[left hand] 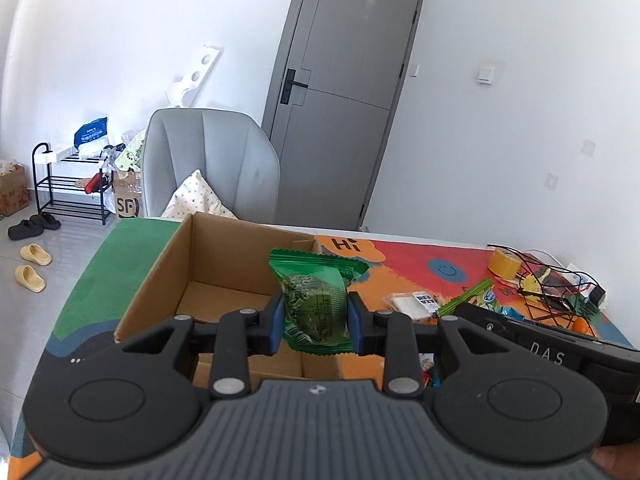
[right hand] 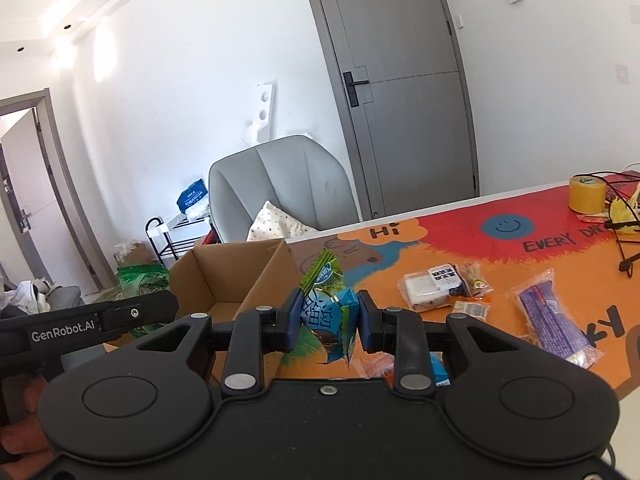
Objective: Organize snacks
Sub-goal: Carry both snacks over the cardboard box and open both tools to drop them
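The left gripper pinches a green snack packet over the open cardboard box. The right gripper clamps a blue-green packet, the box at its ten o'clock. Best to lower each packet inside the walls before releasing. More snacks lie on the table at two o'clock. The box floor is partly hidden, seemingly bare.
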`<state>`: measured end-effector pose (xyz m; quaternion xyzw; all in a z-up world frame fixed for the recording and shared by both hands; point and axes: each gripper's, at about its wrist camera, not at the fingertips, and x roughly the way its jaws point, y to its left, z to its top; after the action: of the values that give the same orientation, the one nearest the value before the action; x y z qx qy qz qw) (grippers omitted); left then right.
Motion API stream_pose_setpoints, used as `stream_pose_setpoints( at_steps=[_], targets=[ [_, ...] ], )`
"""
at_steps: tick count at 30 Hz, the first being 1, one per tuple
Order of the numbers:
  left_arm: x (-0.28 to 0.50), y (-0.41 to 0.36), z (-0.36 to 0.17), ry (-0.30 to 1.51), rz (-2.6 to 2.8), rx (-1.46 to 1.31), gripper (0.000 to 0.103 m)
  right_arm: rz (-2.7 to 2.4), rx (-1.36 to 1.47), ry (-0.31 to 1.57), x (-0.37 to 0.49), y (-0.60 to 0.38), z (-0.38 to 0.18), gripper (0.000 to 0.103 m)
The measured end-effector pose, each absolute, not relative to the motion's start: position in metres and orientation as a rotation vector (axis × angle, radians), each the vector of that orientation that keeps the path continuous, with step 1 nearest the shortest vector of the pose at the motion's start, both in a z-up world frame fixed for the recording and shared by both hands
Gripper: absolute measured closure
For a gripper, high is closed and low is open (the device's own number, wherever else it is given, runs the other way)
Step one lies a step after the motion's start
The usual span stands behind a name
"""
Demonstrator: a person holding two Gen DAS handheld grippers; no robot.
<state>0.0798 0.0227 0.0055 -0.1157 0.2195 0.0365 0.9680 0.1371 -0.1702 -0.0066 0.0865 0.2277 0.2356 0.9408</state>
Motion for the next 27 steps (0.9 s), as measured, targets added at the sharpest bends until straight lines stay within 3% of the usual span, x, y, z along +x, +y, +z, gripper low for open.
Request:
stream_pose_setpoints(
  at_steps=[21, 27],
  targets=[
    [0.098, 0.092, 0.001, 0.452, 0.218, -0.313, 0.068, 0.612, 0.131, 0.469, 0.159, -0.086, 0.006, 0.074],
    [0.087, 0.102, 0.006, 0.419, 0.250, -0.345, 0.042, 0.630, 0.127, 0.480, 0.161, -0.070, 0.006, 0.074]
  ],
)
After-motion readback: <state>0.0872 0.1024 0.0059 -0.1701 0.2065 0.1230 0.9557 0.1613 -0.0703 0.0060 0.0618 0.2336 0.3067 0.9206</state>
